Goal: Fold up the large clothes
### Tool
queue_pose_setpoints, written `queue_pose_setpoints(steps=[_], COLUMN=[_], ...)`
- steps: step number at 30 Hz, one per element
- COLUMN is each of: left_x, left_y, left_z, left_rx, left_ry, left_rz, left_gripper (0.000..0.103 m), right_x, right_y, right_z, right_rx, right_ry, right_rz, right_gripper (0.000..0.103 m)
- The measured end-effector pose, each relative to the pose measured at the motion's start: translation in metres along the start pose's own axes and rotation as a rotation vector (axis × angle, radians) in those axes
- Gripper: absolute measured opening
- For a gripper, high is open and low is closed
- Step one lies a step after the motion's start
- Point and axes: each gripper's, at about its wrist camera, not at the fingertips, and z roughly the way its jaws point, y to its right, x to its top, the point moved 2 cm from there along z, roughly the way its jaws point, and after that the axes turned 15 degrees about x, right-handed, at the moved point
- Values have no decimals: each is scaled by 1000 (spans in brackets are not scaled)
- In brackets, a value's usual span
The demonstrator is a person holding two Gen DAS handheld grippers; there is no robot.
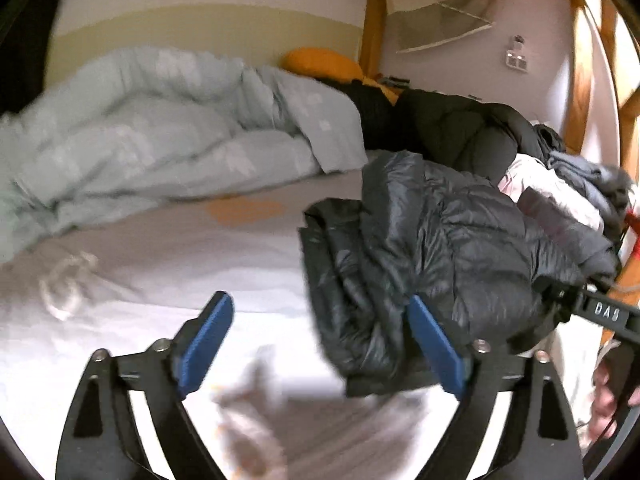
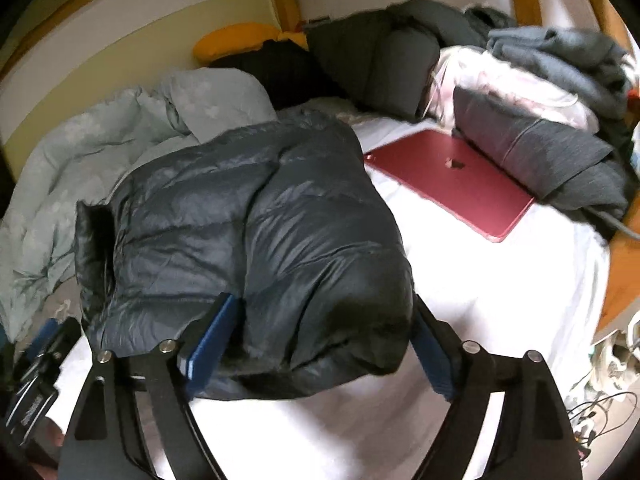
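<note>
From the left wrist, the left gripper (image 1: 320, 344) has its jaws spread wide with nothing between the blue pads (image 1: 208, 344); under them lies the white sheet (image 1: 168, 264) of the bed; the dark puffer jacket (image 1: 440, 248) lies bunched just to the right, its near edge reaching to the right-hand pad without being pinched (the view is blurred, so contact cannot be told); a pale green duvet (image 1: 140, 140) is heaped along the far left, an orange pillow (image 1: 320, 62) sits at the head of the bed, and a pile of clothes (image 1: 560, 200) rises behind the jacket; the right gripper (image 1: 592, 312) comes in from the right edge, at the jacket's far side.

From the right wrist, the right gripper (image 2: 320, 344) also stands spread; the folded jacket (image 2: 248, 240) lies on the sheet (image 2: 500, 300) with its near end between the pads (image 2: 210, 348), which do not squeeze it; a red tablet (image 2: 452, 184) lies flat to the right of the jacket, partly under a grey garment (image 2: 540, 152); the duvet (image 2: 80, 168) lies to the left; the left gripper (image 2: 40, 376) shows at the lower left edge, too cut off to read its jaws there.
</note>
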Motion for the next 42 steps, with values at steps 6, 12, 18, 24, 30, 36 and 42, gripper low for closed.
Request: queue_pose_setpoints(steps=[6,12,18,24,30,36,42], left_x=[-29,-62,-65,-67,-68,-68,-67], left_y=[-13,-16,-19,-21,-13,-9,-17], left_z=[-27,-36,-44,-45,-44,-45,-41], left_rx=[0,45,83,89,102,121,126], left_ry=[124,205,259,267,265,269,243], left_rz=[14,5,-15,-29,10,28,-7], left_gripper=[102,102,102,103,103,103,103], right_x=[-32,-44,-48,-53,-54,-54,-55], right_y=[-18,-15,-37,-44,-44,-45,-47], right_z=[-24,-49,-67,-75,-69,-68,-67], right_rx=[8,105,58,35,34,26,22], right_ry=[28,102,209,239,211,206,201], right_rz=[-187,-131,-250,-283,-278,-285,-303], right_gripper=[92,92,102,102,102,102,102])
